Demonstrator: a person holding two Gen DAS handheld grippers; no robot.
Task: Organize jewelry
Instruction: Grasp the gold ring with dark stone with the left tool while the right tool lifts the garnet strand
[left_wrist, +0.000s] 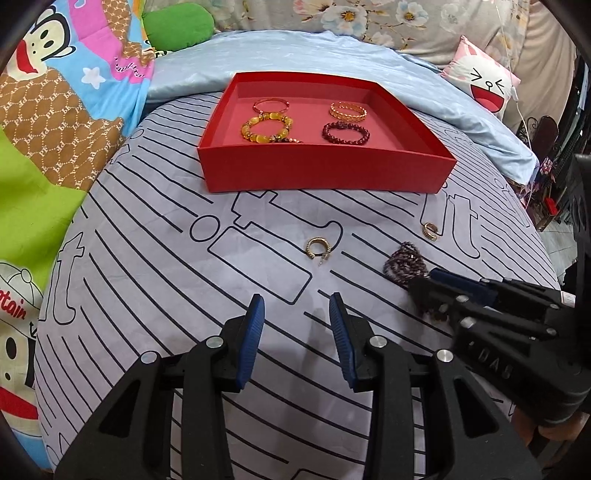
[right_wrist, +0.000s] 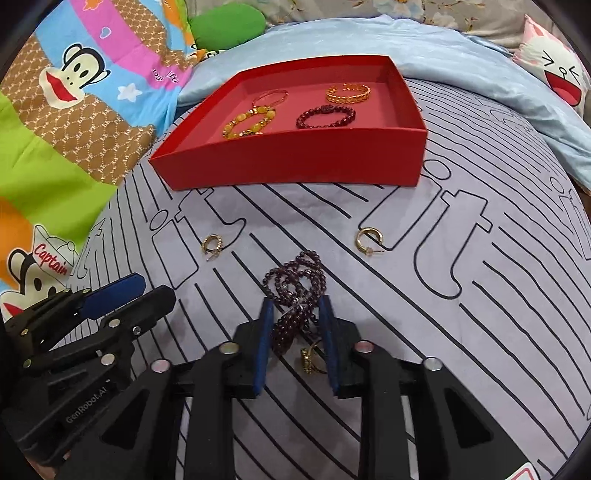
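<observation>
A red box (left_wrist: 325, 173) (right_wrist: 295, 162) sits on the striped sheet and holds a yellow bead bracelet (left_wrist: 267, 127), a dark red bead bracelet (left_wrist: 345, 133), a gold chain bracelet (left_wrist: 347, 110) and a thin bangle (left_wrist: 269, 105). Two gold hoop earrings (right_wrist: 213, 243) (right_wrist: 366, 240) lie loose in front of it. My right gripper (right_wrist: 295, 310) (left_wrist: 432, 280) is shut on a bunched dark bead necklace (right_wrist: 295, 291) (left_wrist: 402, 258) lying on the sheet. A small gold piece (right_wrist: 308, 360) lies under its fingers. My left gripper (left_wrist: 295, 321) (right_wrist: 140, 295) hovers open, nothing between its pads.
The grey striped sheet (left_wrist: 184, 295) covers a bed. A cartoon monkey blanket (left_wrist: 55, 110) borders it on the left, a pale blue cover (left_wrist: 295, 51) lies behind the box, and a white cartoon pillow (left_wrist: 484, 81) is at the far right.
</observation>
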